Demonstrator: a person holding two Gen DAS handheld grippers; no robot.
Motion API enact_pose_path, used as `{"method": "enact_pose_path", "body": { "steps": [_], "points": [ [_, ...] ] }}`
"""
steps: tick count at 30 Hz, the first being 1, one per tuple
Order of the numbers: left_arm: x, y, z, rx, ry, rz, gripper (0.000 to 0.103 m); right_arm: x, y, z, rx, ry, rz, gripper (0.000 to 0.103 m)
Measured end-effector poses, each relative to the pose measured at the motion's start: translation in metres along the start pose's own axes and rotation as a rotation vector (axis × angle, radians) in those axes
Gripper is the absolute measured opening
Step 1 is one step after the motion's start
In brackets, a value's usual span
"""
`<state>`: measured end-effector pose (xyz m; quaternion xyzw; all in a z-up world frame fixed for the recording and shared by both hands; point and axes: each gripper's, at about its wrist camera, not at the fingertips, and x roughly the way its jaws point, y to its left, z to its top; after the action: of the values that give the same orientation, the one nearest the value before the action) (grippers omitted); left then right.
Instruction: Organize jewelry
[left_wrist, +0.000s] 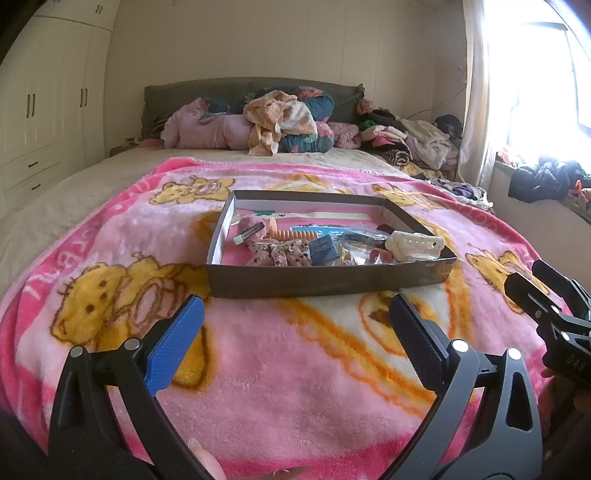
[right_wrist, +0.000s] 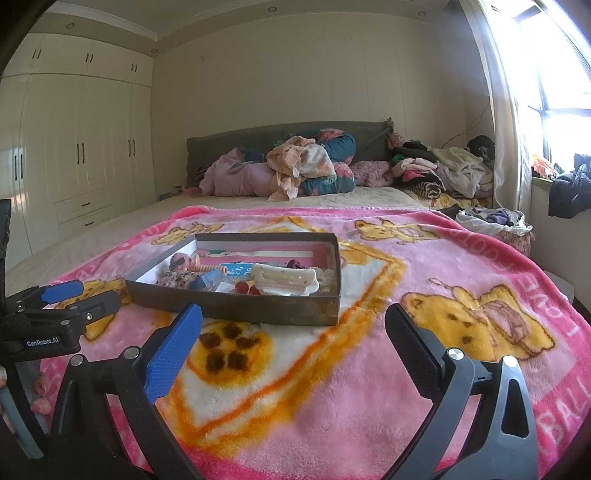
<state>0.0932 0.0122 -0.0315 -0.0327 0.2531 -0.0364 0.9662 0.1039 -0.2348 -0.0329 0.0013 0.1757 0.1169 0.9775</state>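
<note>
A shallow dark cardboard box (left_wrist: 325, 282) (right_wrist: 236, 306) sits on a pink bear-print blanket on the bed. Inside lie hair accessories and jewelry: a cream hair claw (left_wrist: 413, 245) (right_wrist: 284, 280), a pink floral scrunchie (left_wrist: 280, 254), a small blue box (left_wrist: 324, 250) (right_wrist: 205, 283), an orange spiral tie (left_wrist: 299, 233), red beads (right_wrist: 245, 288) and plastic bags. My left gripper (left_wrist: 295, 314) is open and empty, short of the box's near wall; it also shows at the left of the right wrist view (right_wrist: 83, 295). My right gripper (right_wrist: 293, 325) is open and empty, near the box's front right corner.
The blanket (left_wrist: 280, 369) covers the near half of the bed. Pillows and piled clothes (left_wrist: 288, 122) lie by the headboard. More clothes (left_wrist: 417, 144) are heaped at the right. White wardrobes (right_wrist: 74, 147) stand left. A bright window (left_wrist: 546, 74) is at right.
</note>
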Motion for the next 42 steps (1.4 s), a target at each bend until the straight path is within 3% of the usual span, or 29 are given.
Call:
{"method": "enact_pose_path", "body": {
  "steps": [42],
  "points": [
    [-0.0007, 0.0002, 0.0020, 0.014, -0.003, 0.010, 0.092, -0.0006, 0.0021, 0.0017, -0.003, 0.001, -0.002, 0.097]
  ]
}}
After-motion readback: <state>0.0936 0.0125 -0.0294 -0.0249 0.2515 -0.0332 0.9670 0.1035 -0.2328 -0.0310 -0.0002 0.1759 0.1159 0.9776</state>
